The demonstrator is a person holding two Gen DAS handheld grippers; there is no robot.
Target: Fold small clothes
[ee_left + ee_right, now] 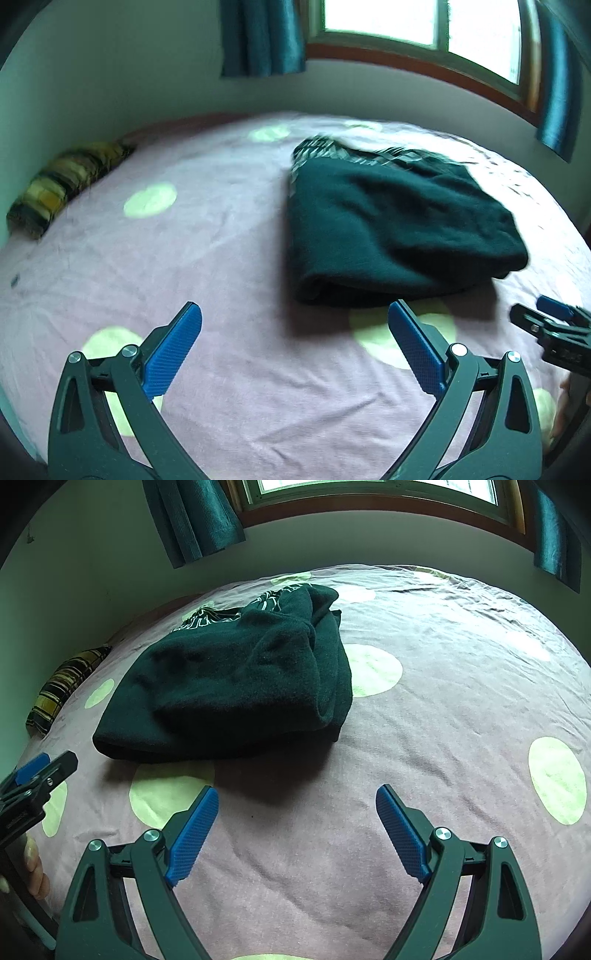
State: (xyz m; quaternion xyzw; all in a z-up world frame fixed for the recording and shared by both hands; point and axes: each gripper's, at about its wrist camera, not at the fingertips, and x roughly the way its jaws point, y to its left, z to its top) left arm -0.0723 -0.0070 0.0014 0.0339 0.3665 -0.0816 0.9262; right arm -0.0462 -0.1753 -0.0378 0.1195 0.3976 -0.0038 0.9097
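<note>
A dark green garment (399,225) lies folded in a thick bundle on the pink bedsheet (221,258), with white print showing at its far edge. In the right wrist view the same garment (236,686) sits ahead and to the left. My left gripper (295,314) hovers open over the sheet, just short of the garment's near fold, nothing between its blue pads. My right gripper (297,797) is also open and empty, over bare sheet (424,738) near the garment's front right corner. Each gripper shows at the edge of the other's view.
A striped yellow and black pillow (62,184) lies at the far left against the wall. The sheet has pale green dots. A window (417,26) with teal curtains (262,37) is behind the bed. A hand (35,864) holds the left gripper at the left edge.
</note>
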